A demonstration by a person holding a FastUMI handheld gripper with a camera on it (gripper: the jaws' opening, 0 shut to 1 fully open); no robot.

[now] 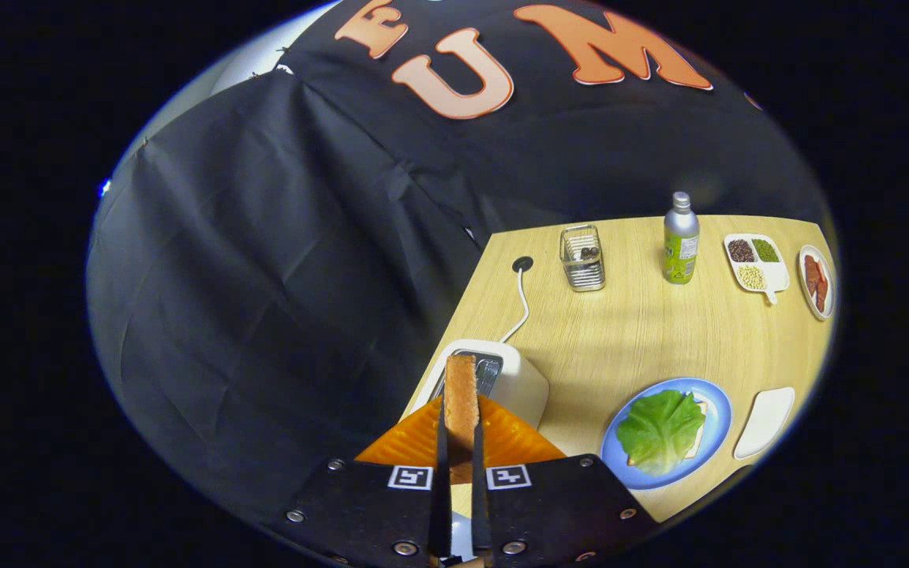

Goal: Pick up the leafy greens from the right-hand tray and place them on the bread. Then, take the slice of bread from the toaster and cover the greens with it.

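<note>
Jaws (pixel 461 442) clamped on bread slice (pixel 461 394) above toaster (pixel 514 379); beyond, to their right, greens (pixel 660 430) lay on plate (pixel 719 410).

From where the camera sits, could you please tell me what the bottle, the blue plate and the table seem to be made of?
Bottle: probably metal, with a dull silver sheen on neck and cap. Blue plate: likely glazed ceramic or plastic, smooth and glossy. Table: wood or wood-look laminate, pale grain lines. The tool is shut on the bread slice.
</note>
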